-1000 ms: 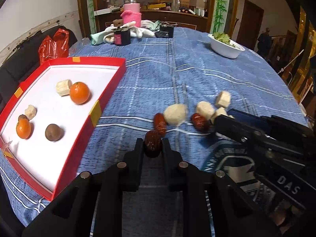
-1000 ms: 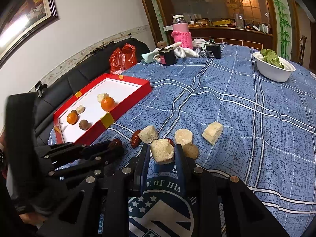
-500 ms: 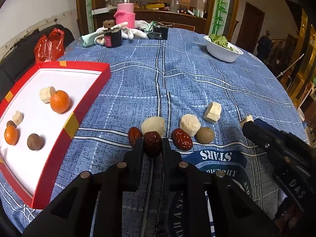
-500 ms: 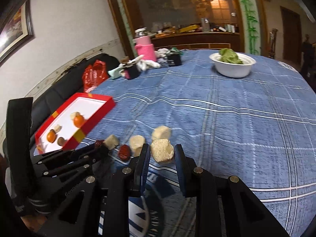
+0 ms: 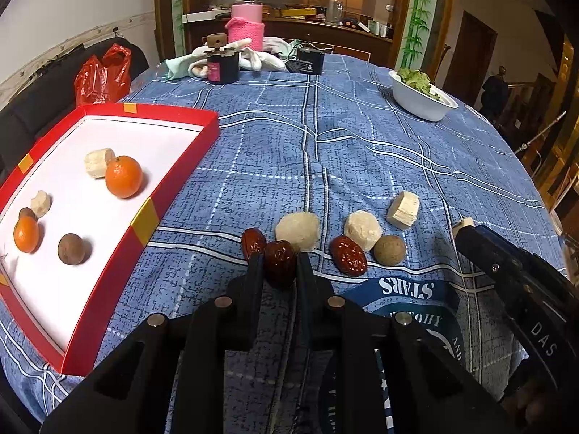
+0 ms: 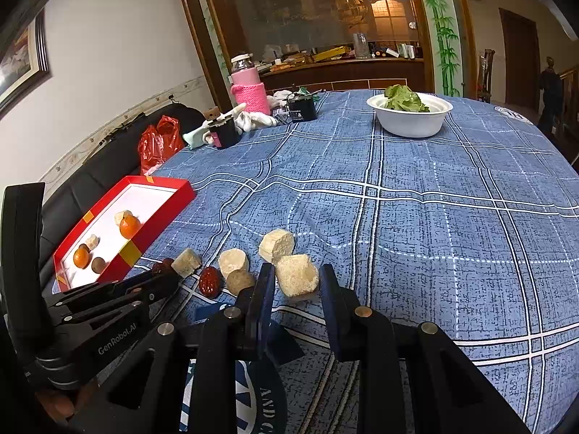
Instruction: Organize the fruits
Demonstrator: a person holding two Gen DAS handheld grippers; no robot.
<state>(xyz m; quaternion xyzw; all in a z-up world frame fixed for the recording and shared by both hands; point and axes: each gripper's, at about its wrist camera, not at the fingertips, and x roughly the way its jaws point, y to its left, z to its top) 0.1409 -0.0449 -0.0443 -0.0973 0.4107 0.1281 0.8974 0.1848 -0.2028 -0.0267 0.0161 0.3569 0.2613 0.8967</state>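
Note:
My left gripper [image 5: 279, 266] is shut on a dark red date [image 5: 279, 271], held just above the blue cloth in front of the loose fruit. My right gripper [image 6: 296, 281] is shut on a pale spongy chunk [image 6: 297, 277], slightly off the cloth to the right of the cluster. On the cloth lie two more red dates [image 5: 348, 255], a brown round fruit [image 5: 389, 250] and three pale chunks [image 5: 297, 230]. The red tray [image 5: 144, 217] at the left holds two oranges [image 5: 123, 176], a brown fruit [image 5: 71, 248] and two pale pieces [image 5: 98, 162].
A white bowl of greens [image 6: 412, 121] stands far right. At the back edge are a pink-sleeved bottle [image 6: 249, 90], a black jar [image 6: 224, 133], a black box [image 6: 302, 108] and white gloves [image 6: 253, 119]. A red bag [image 6: 159, 143] lies on the dark sofa left.
My right gripper has carried its pale chunk to the right, away from the cluster, and its view has swung right. My left gripper keeps its hold on the date near the same spot.

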